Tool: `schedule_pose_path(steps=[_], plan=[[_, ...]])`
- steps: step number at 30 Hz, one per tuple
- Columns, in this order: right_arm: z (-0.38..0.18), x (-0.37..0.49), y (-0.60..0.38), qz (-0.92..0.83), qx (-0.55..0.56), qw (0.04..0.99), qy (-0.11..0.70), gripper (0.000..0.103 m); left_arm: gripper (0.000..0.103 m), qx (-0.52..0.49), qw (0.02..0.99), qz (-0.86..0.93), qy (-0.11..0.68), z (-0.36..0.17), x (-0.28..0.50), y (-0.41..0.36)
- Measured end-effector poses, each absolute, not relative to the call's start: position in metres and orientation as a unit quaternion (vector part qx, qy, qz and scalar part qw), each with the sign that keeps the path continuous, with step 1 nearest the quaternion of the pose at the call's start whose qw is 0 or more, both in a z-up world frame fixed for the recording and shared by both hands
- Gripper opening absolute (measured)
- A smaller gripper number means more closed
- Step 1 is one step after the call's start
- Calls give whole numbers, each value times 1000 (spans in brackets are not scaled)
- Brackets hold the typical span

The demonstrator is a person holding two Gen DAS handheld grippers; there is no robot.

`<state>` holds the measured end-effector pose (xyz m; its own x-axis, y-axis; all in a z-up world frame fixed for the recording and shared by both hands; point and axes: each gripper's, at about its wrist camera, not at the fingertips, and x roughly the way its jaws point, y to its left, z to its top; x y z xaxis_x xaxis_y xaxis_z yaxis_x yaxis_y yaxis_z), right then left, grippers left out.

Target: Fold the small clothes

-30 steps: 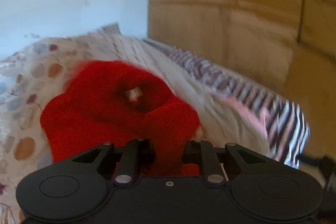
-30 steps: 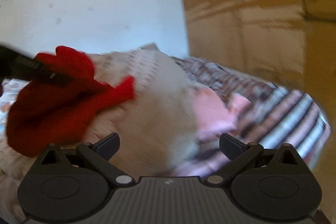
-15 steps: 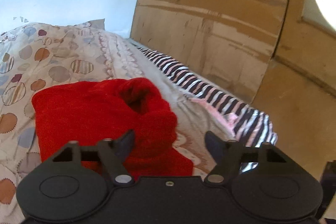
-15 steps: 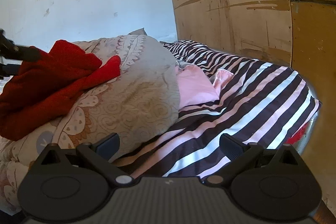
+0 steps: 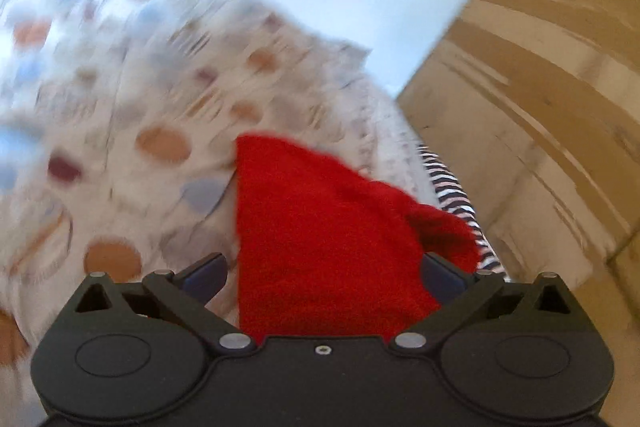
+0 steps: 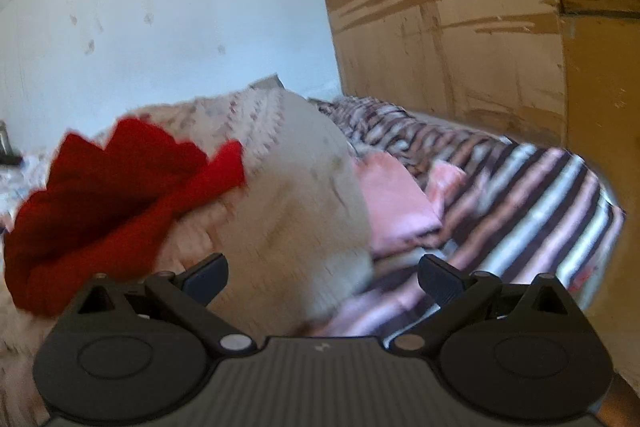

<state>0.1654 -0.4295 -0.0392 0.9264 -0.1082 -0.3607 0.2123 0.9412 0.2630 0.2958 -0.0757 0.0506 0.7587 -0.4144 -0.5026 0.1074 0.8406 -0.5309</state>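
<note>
A red knitted garment [image 5: 328,239] lies folded on the spotted bedspread [image 5: 120,147]. My left gripper [image 5: 324,273] is open, its fingers apart on either side of the garment's near end, just above it. The left wrist view is blurred by motion. In the right wrist view the red garment [image 6: 112,195] lies at the left on the bedspread [image 6: 288,219]. My right gripper [image 6: 322,277] is open and empty, off to the right of the garment, over the bedspread's edge.
A black, white and pink striped sheet [image 6: 520,211] covers the bed's right side, with a folded pink cloth [image 6: 396,199] on it. A brown wooden board wall [image 6: 460,27] runs along the right. A pale wall [image 6: 160,7] stands behind the bed.
My left gripper opened and let go of the red garment, which now lies on the bedspread. The left view has since tilted and swung. My right gripper stayed open and shifted a little.
</note>
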Motion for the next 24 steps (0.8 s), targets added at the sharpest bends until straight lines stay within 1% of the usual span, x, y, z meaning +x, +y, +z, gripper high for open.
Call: schedule_pose_path(steps=[2, 5, 12, 16, 20, 22, 24], plan=[[-29, 176, -428, -70, 162, 971, 161, 103, 102, -256, 894, -149, 336, 40, 306, -74], [-18, 187, -424, -52, 172, 972, 148, 103, 102, -233, 887, -151, 369, 19, 308, -81], [-15, 196, -413, -40, 164, 974, 148, 103, 102, -266, 871, -178, 373, -29, 287, -81], [1, 215, -418, -19, 187, 972, 139, 103, 102, -251, 877, -187, 364, -31, 283, -82], [17, 252, -424, 28, 241, 961, 136, 103, 102, -233, 885, -191, 354, -32, 278, -86], [17, 273, -426, 52, 275, 949, 143, 103, 102, -222, 891, -191, 348, -33, 275, -88], [16, 291, -420, 47, 275, 945, 168, 103, 102, -214, 894, -191, 344, -34, 273, -89]])
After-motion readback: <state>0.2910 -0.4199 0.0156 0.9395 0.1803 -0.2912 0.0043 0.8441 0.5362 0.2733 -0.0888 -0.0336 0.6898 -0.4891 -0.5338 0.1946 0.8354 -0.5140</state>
